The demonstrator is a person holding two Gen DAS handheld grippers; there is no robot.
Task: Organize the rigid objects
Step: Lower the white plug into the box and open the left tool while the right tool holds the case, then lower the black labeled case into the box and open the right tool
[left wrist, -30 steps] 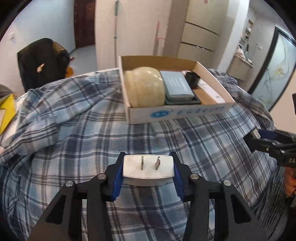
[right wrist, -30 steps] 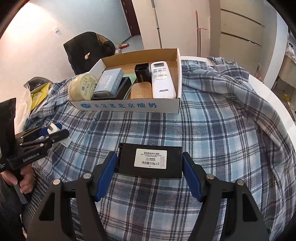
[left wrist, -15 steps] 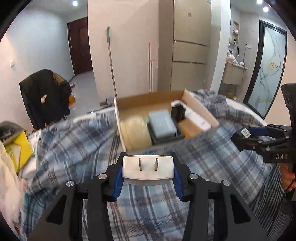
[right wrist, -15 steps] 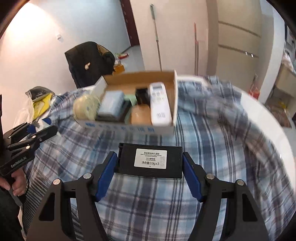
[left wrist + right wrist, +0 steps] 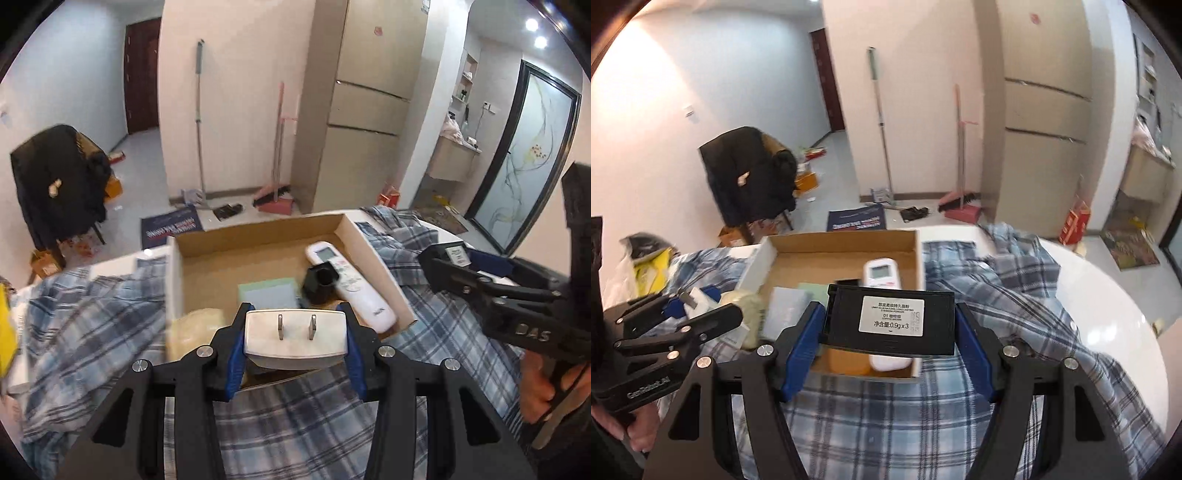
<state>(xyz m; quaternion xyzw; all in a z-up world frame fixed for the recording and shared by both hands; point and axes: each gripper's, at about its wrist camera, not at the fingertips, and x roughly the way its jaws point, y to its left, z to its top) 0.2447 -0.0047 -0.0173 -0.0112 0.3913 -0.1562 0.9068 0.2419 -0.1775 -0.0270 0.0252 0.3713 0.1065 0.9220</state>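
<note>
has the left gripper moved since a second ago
Yes. The left gripper, shut on the white plug, has risen and advanced: the cardboard box now sits lower, nearer its fingertips.

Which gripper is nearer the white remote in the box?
Right, by a small margin. The right gripper holds the black case directly over the white remote; the left gripper, holding the plug adapter, sits toward the box's left-centre.

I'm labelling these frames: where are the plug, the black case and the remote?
plug (image 5: 295,338): left wrist view, on its white face below the prongs.
black case (image 5: 891,319): right wrist view, on its white label.
remote (image 5: 352,286): left wrist view, on its white body.
</note>
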